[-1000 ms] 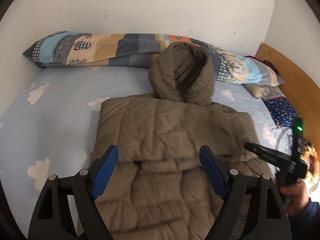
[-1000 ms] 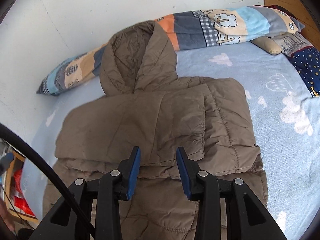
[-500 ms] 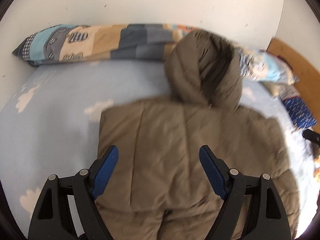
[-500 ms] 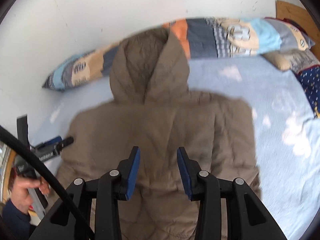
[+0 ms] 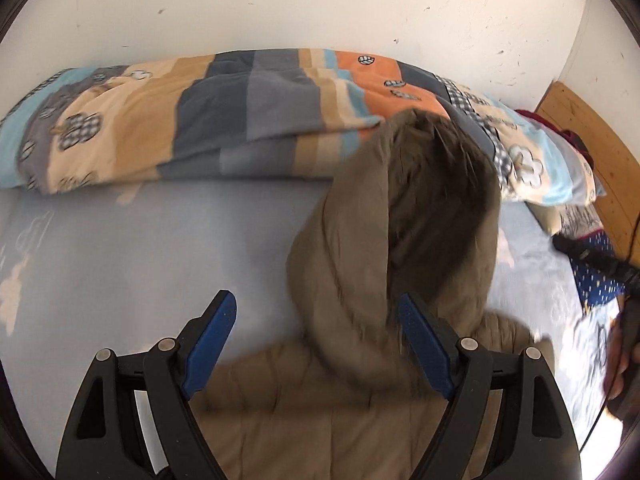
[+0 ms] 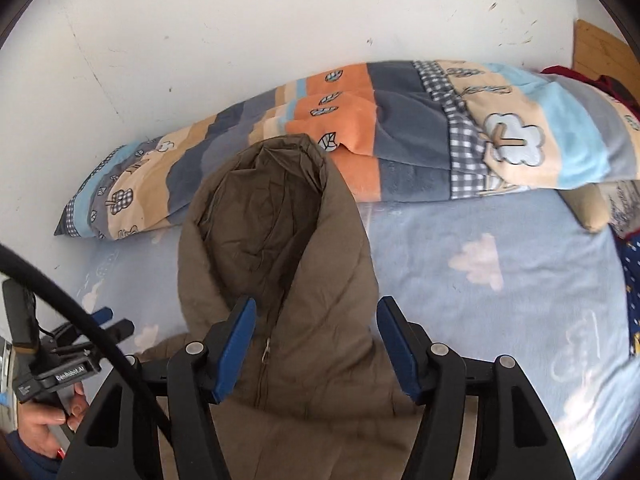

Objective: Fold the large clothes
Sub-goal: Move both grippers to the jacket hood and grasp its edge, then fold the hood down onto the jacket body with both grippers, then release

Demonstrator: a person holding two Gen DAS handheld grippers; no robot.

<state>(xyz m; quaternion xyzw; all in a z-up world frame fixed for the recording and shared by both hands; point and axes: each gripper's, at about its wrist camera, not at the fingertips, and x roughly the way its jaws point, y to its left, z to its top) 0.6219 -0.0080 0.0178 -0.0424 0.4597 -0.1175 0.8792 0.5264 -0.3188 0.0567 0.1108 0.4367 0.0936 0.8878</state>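
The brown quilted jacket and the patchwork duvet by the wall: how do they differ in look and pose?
The brown quilted jacket is one plain colour; the patchwork duvet mixes orange, grey, beige and blue. The jacket lies flat with its hood toward the wall; the duvet is bunched lengthwise along the wall. Both rest on the light blue cloud-print sheet.

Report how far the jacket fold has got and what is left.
Done: in these views the brown jacket lies on the blue bed sheet, but its body is mostly cut off, so earlier folds cannot be checked. In hand: nothing; the left gripper and right gripper are both open above the hood. Left: the hood is still stretched out flat toward the patchwork quilt, unfolded.
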